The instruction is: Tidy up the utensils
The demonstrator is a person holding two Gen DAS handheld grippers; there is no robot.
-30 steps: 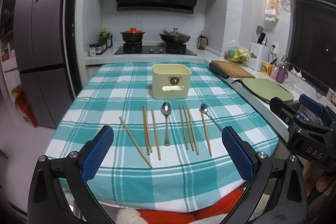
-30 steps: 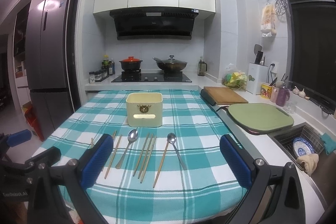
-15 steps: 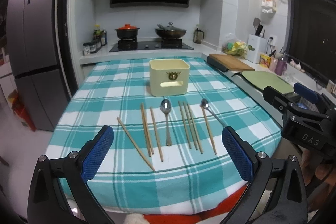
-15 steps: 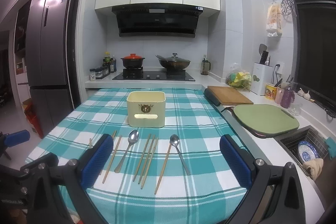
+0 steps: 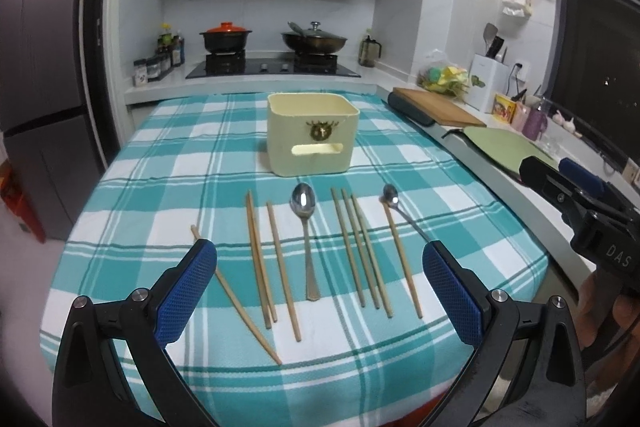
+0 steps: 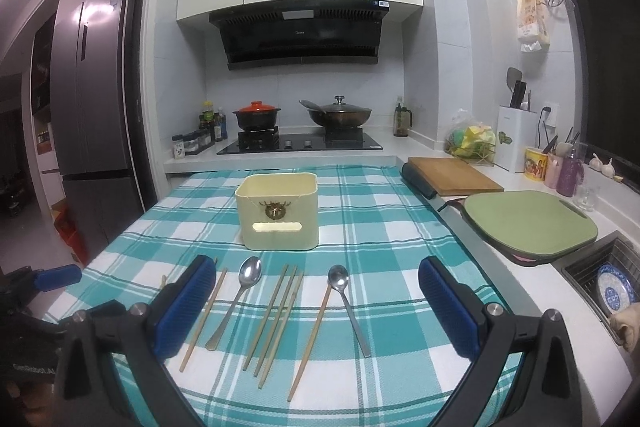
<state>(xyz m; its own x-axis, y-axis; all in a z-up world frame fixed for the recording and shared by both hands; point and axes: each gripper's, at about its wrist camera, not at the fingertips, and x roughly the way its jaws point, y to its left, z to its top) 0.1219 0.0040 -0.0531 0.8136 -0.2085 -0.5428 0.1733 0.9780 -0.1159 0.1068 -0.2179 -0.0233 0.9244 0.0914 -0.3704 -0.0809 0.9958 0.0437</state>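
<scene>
2 grippers hover over the near table edge, each spread wide and holding nothing: the left gripper [image 5: 320, 289] and the right gripper [image 6: 314, 301]. Ahead, wooden chopsticks [image 5: 362, 253] and 2 steel spoons [image 5: 306, 227] lie in a row on the teal-and-white checked tablecloth [image 5: 168, 171]. Beyond them stands a cream plastic utensil box [image 5: 313, 139]. Behind are a black stove [image 6: 300, 143], a grey fridge [image 6: 92, 115] and a green cutting board [image 6: 528, 221].
</scene>
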